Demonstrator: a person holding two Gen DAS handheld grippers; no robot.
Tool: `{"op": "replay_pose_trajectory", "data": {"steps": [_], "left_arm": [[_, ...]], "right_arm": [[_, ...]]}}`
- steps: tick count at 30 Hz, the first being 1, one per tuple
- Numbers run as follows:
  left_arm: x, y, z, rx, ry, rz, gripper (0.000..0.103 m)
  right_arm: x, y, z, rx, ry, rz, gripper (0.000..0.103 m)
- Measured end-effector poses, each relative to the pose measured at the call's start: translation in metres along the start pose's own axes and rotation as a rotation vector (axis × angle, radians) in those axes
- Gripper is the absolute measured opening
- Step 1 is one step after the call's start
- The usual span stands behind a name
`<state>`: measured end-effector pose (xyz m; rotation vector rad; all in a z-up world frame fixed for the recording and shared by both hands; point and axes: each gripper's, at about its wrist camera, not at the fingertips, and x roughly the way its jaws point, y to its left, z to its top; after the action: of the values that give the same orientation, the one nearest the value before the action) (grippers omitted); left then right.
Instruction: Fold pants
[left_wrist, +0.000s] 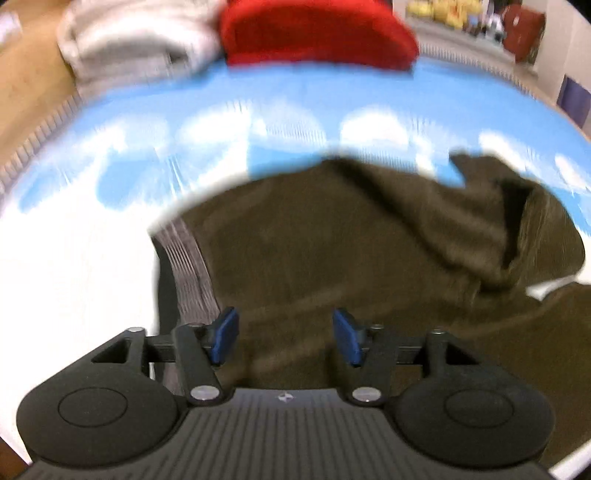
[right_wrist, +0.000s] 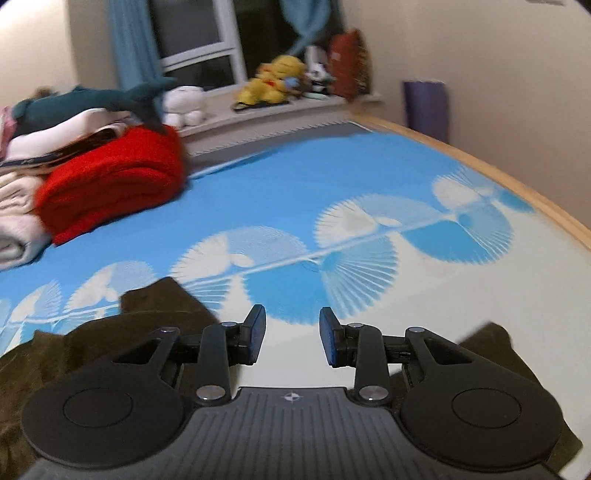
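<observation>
Dark olive-brown pants (left_wrist: 351, 251) lie rumpled on a blue and white patterned bed sheet (left_wrist: 258, 107). Their grey striped waistband (left_wrist: 188, 258) shows at the left. My left gripper (left_wrist: 286, 338) is open just above the pants near the waistband and holds nothing. In the right wrist view the pants (right_wrist: 147, 317) lie at the lower left, and another part of them (right_wrist: 495, 343) shows at the lower right. My right gripper (right_wrist: 291, 338) is open and empty above the bare sheet (right_wrist: 369, 192) between them.
A folded red blanket (right_wrist: 110, 184) and a pile of white and beige laundry (right_wrist: 22, 206) sit at the far left of the bed. A plush shark (right_wrist: 96, 101) lies on the pile. Stuffed toys (right_wrist: 273, 81) line the windowsill. The wooden bed edge (right_wrist: 517, 177) runs along the right.
</observation>
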<state>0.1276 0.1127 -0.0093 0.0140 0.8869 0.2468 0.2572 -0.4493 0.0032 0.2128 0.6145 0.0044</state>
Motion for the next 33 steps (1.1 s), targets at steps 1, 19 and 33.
{"op": "replay_pose_trajectory", "data": {"steps": [1,19,33], "left_arm": [[-0.008,-0.005,0.004,0.030,-0.054,0.035,0.074],[-0.029,-0.139,0.090,0.206,-0.143,-0.237,0.031],[0.056,-0.120,0.125,-0.094,0.133,-0.310,0.037]], "right_arm": [[0.005,0.005,0.001,-0.013,0.016,0.007,0.034],[0.056,0.067,0.000,0.019,0.131,0.035,0.009],[0.170,0.075,0.015,0.216,0.298,0.068,0.049]]}}
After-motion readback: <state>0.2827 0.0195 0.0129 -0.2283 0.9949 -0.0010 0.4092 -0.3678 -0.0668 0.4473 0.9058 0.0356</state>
